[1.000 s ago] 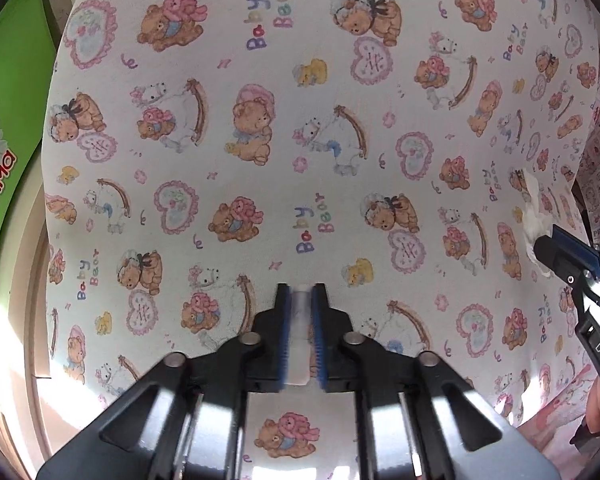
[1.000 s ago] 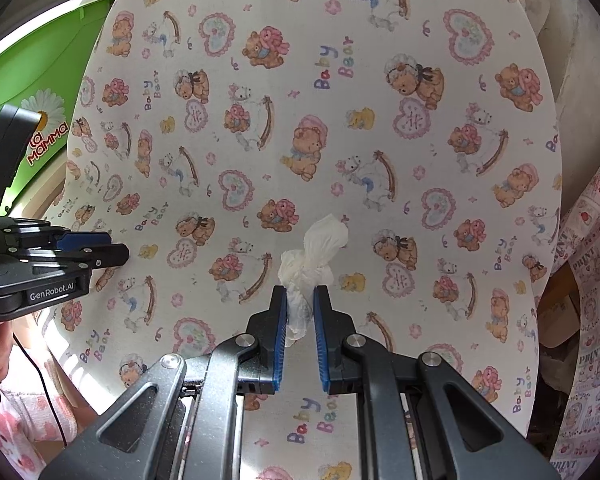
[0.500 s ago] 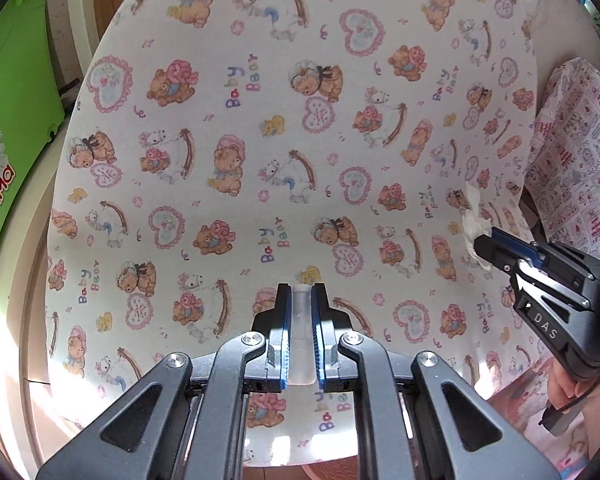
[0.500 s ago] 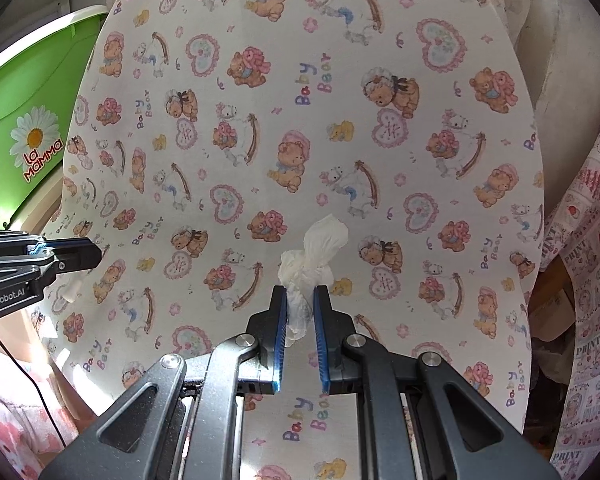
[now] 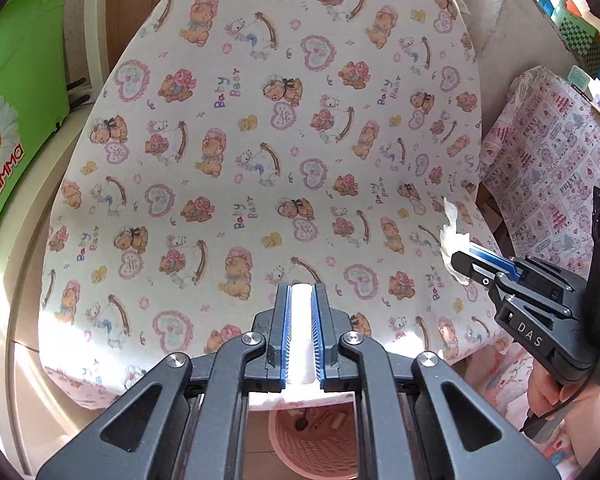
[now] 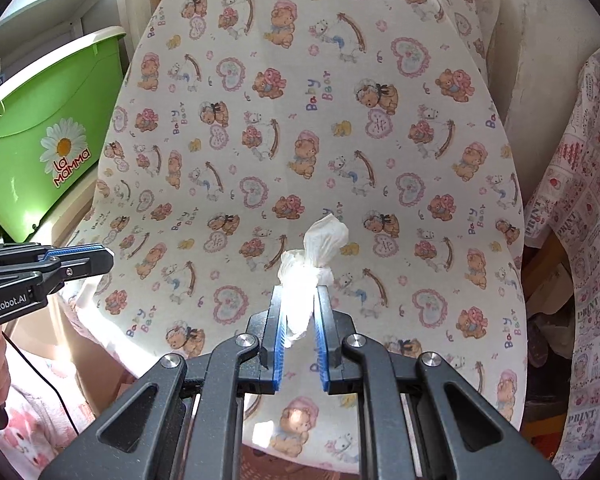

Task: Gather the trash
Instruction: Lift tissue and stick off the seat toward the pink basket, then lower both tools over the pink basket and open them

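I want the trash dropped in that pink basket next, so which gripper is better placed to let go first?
Left. The left gripper, clamping white trash, has the pink basket showing right under it; the right gripper holds its tissue wad above the tablecloth.

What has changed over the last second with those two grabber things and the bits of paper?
Both grippers pulled back from the teddy-bear cloth, so more of it shows, and a pink basket has come into view under the left gripper. Nothing was grabbed or dropped: the left gripper still pinches its white piece, and the right gripper still holds the crumpled tissue.
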Demonstrator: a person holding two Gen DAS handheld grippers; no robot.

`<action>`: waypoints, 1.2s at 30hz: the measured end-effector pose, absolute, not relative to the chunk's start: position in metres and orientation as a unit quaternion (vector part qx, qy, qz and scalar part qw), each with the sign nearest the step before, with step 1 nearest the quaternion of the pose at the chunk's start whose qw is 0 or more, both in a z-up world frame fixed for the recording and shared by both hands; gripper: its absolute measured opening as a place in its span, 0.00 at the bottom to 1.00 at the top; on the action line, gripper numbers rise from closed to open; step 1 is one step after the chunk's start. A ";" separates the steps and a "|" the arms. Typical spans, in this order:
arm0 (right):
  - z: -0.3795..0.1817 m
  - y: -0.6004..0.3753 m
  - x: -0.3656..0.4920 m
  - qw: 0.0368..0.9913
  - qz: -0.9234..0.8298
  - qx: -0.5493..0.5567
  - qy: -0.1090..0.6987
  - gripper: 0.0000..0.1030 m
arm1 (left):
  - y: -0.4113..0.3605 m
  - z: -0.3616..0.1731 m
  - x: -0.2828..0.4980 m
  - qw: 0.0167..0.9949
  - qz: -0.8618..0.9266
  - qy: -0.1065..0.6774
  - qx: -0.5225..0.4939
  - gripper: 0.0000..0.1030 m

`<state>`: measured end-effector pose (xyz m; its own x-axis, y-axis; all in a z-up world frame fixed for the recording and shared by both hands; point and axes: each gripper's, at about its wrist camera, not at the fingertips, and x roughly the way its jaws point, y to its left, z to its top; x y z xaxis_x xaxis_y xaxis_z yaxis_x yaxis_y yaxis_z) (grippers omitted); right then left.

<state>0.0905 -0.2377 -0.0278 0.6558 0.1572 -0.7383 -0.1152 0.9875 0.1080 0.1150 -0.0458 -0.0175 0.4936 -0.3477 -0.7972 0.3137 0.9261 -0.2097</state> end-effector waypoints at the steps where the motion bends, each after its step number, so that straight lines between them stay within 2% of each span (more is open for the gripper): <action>1: -0.027 -0.235 0.085 0.909 0.078 0.027 0.408 0.14 | -0.044 -0.019 0.110 0.862 -0.191 0.468 -0.024 0.09; 13: -0.032 -0.225 0.011 0.892 0.120 0.080 0.428 0.14 | -0.032 -0.035 0.065 0.840 -0.243 0.475 -0.093 0.09; 19: -0.045 -0.198 -0.009 0.879 0.145 0.037 0.453 0.14 | -0.030 -0.054 0.059 0.818 -0.252 0.505 -0.110 0.09; 29: -0.097 -0.186 -0.003 0.819 0.156 0.034 0.551 0.14 | -0.049 -0.098 0.059 0.773 -0.230 0.584 -0.087 0.09; 36: -0.159 -0.204 0.013 0.744 0.117 0.094 0.651 0.14 | -0.052 -0.131 0.061 0.747 -0.212 0.624 -0.083 0.09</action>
<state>0.0128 -0.2037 -0.1594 0.1236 0.2964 -0.9470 -0.0525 0.9550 0.2920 0.0611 -0.0522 -0.1312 0.1305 -0.4201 -0.8980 0.2131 0.8965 -0.3885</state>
